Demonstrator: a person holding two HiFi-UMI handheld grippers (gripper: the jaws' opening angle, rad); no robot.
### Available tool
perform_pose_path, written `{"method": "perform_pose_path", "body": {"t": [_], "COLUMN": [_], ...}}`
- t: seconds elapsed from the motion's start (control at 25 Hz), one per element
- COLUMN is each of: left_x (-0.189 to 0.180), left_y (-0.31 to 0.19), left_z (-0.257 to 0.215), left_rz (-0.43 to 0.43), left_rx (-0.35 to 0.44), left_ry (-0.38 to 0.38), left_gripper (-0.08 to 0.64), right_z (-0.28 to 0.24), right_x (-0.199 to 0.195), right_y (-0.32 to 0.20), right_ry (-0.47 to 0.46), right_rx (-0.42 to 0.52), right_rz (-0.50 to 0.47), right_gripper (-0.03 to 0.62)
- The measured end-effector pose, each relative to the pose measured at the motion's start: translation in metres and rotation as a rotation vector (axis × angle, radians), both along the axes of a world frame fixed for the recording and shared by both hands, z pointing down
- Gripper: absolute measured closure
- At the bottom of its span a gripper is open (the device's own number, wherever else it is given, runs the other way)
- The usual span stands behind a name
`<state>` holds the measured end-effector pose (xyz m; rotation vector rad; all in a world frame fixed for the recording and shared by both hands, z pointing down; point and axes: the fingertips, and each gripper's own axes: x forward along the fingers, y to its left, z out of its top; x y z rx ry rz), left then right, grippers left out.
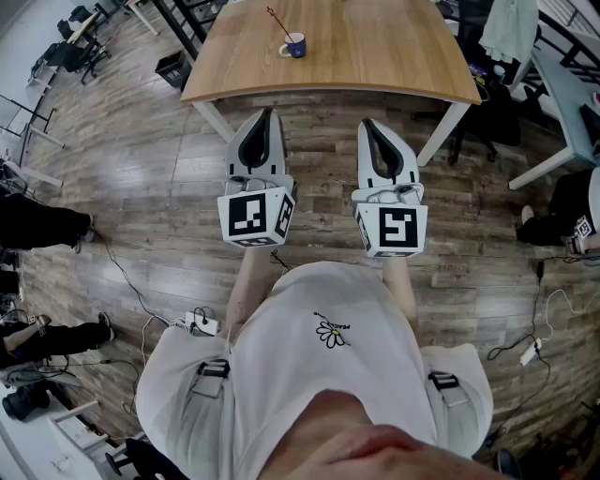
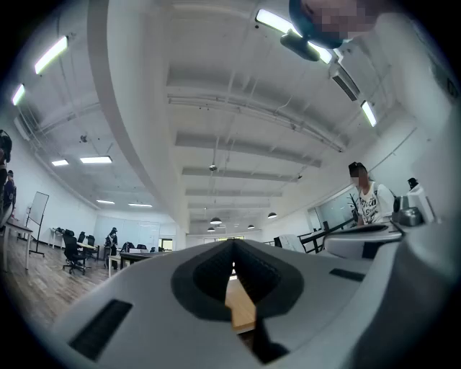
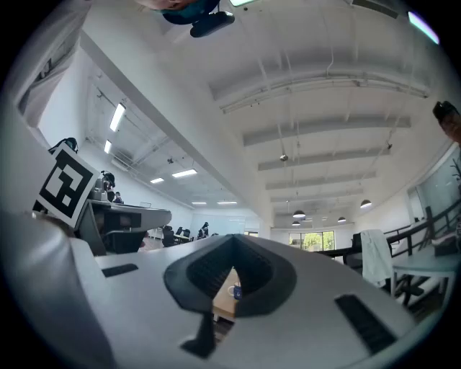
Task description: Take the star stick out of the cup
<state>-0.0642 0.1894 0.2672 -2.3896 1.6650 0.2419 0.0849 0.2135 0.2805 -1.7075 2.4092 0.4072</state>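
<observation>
A small blue cup [image 1: 294, 45] stands on the wooden table [image 1: 375, 56] at the far side, with a thin stick [image 1: 278, 25] leaning out of it to the upper left. Both grippers hang well short of the table, over the floor in front of the person's chest. My left gripper [image 1: 263, 114] is shut and holds nothing. My right gripper [image 1: 369, 125] is shut too and equally bare. In the right gripper view the blue cup [image 3: 235, 291] shows as a tiny shape through the gap of the jaws. The left gripper view shows only a strip of the table [image 2: 240, 306].
The table stands on white legs [image 1: 442, 133] over a wood-plank floor. Cables and a power strip [image 1: 201, 323] lie on the floor at left. A black crate [image 1: 174, 67] sits by the table's left edge, and chairs and desks stand at right.
</observation>
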Motion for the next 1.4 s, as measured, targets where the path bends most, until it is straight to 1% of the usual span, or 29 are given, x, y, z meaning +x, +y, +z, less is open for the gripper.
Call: {"method": "perform_pose_path", "body": {"t": [0.44,0.52,0.6,0.72,0.88,1.0,1.08,1.4], "left_x": [0.008,0.008,0.006,0.001,-0.008,-0.015,-0.017,-0.007], "left_y": [-0.009,-0.008,-0.007,-0.004,-0.009,-0.018,-0.029,-0.093], "left_z": [0.008,0.011,0.014,0.017,0.029,0.037,0.035,0.031], "left_rz": [0.015,0.017,0.018,0.015,-0.001,0.001,0.006,0.054], "left_rx": [-0.016,-0.023,-0.032,-0.040,-0.050,-0.063,-0.052,-0.026], "left_ry": [-0.002,0.000,0.004,0.011,0.034,0.074,0.087,0.110], "left_gripper": [0.545,0.545,0.545,0.545,0.545,0.545,0.545,0.545], "right_z": [0.012,0.011,0.012,0.016,0.028,0.036,0.037,0.031], "right_x": [0.009,0.008,0.008,0.011,0.011,0.008,0.010,0.012], "right_y": [-0.005,-0.002,0.000,-0.002,-0.007,-0.012,-0.021,-0.079], "right_ry": [-0.003,-0.026,-0.077,-0.135,-0.138,-0.177,-0.197,-0.157], "right_rx": [-0.029,-0.028,-0.038,-0.061,-0.081,-0.111,-0.114,-0.078], "right_rz": [0.010,-0.023,-0.046,-0.047,-0.052,-0.076,-0.081,-0.045], "right_gripper": [0.588,0.588,0.588,0.588,0.586,0.588,0.588,0.586]}}
